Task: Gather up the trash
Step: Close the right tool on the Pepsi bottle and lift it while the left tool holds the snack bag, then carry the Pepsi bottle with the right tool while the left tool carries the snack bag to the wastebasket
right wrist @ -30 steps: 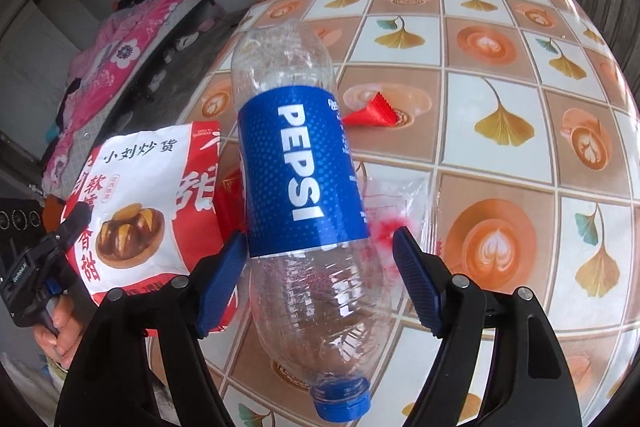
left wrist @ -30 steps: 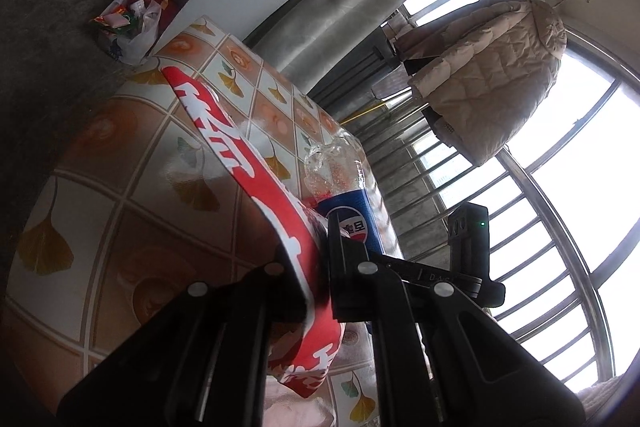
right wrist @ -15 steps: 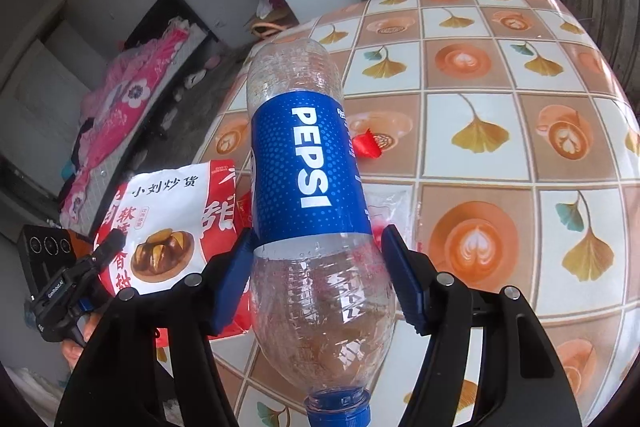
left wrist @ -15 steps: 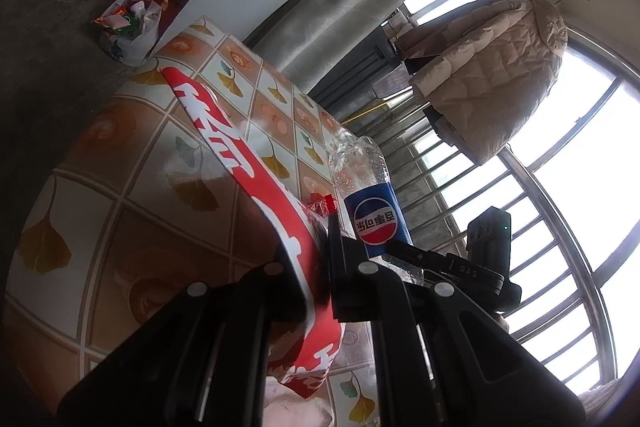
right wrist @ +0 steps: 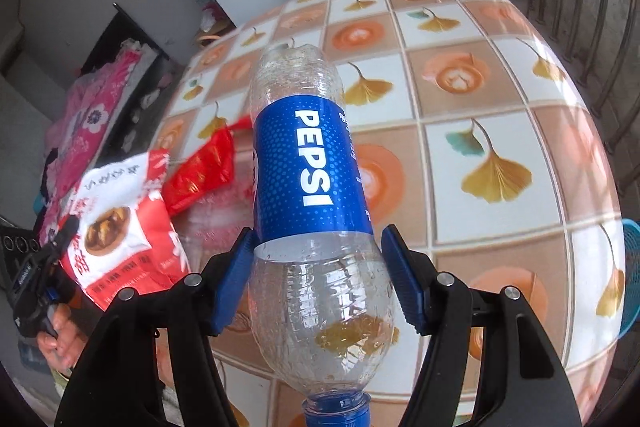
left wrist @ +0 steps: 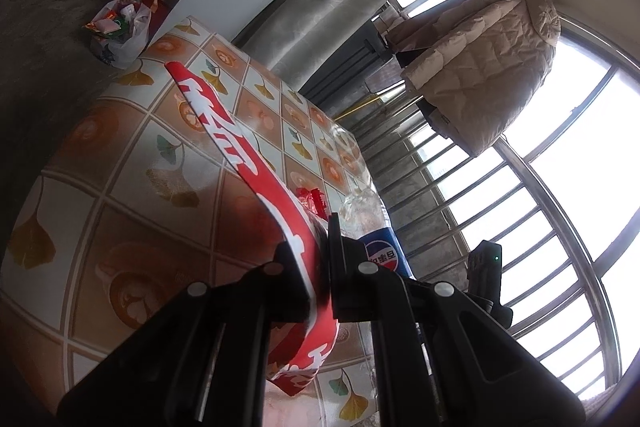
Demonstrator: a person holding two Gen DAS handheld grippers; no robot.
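1. A red snack bag (left wrist: 280, 211) is pinched edge-on between the pressed-together jaws of the left gripper (left wrist: 320, 259), above the near edge of the tiled table (left wrist: 132, 187).
2. An empty Pepsi bottle (right wrist: 316, 187), cap toward the camera, is clamped by the right gripper (right wrist: 320, 267) over the table.
3. A red wrapper (right wrist: 200, 171) is seen near the table's left edge.
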